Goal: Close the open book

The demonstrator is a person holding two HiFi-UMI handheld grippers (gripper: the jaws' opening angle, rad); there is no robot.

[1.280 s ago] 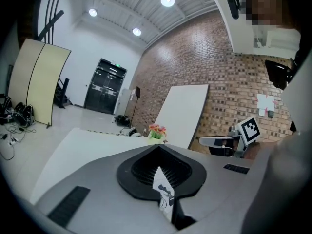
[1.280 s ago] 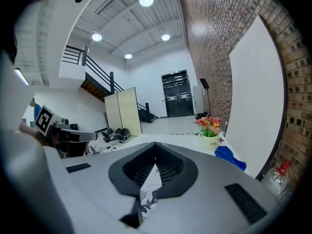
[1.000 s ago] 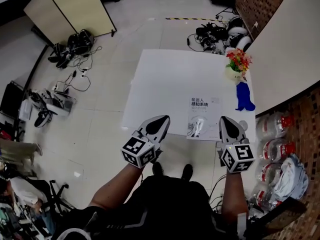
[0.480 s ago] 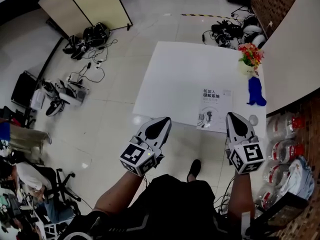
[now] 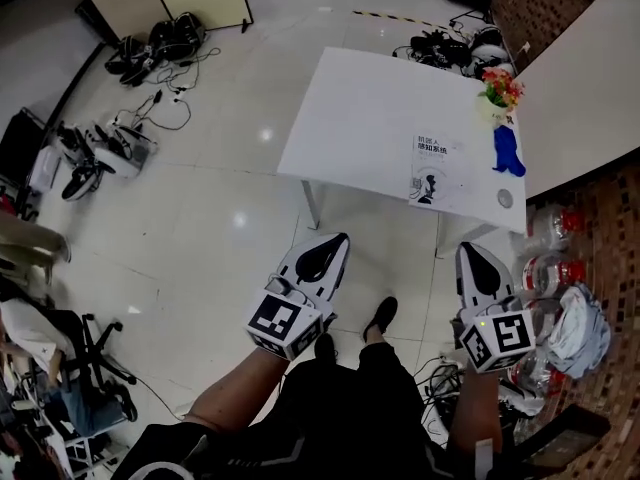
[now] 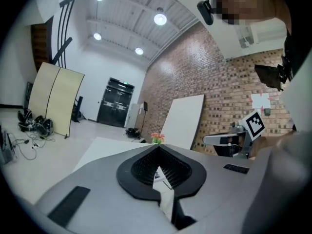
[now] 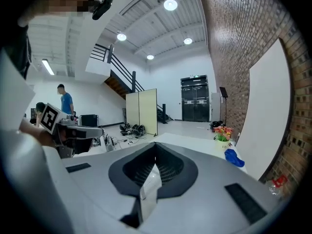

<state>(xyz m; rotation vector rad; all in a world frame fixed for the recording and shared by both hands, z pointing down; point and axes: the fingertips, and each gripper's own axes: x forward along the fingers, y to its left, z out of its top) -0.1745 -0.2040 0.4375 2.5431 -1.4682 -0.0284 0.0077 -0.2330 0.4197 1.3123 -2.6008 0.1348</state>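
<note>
**A:** Though held out in front, shut on nothing: left gripper (image 5: 325, 253) with jaws pressed tip to tip, right gripper (image 5: 475, 263) the same, jaws together and empty.

**B:** And further out?

**A:** Floor (image 5: 230, 228) first, then the table (image 5: 350, 98). Book (image 5: 437, 171) flat near the table's five o'clock corner, cover up, apparently closed already. At two o'clock from the left gripper, just short of twelve from the right, well apart from both.

**B:** Anything beside it?

**A:** Flowers (image 5: 502, 90) at one o'clock from the book, a blue thing (image 5: 508, 153) at two, neither touching.

**B:** Handling, if any needed?

**A:** Looks thin and light, soft-covered, so bendy and probably slick on top. Best pinched at the free edge of the cover, away from the spine, never dragged by the pages. Cannot tell the spine side from here. Otherwise only pressed flat with closed tips.
</note>
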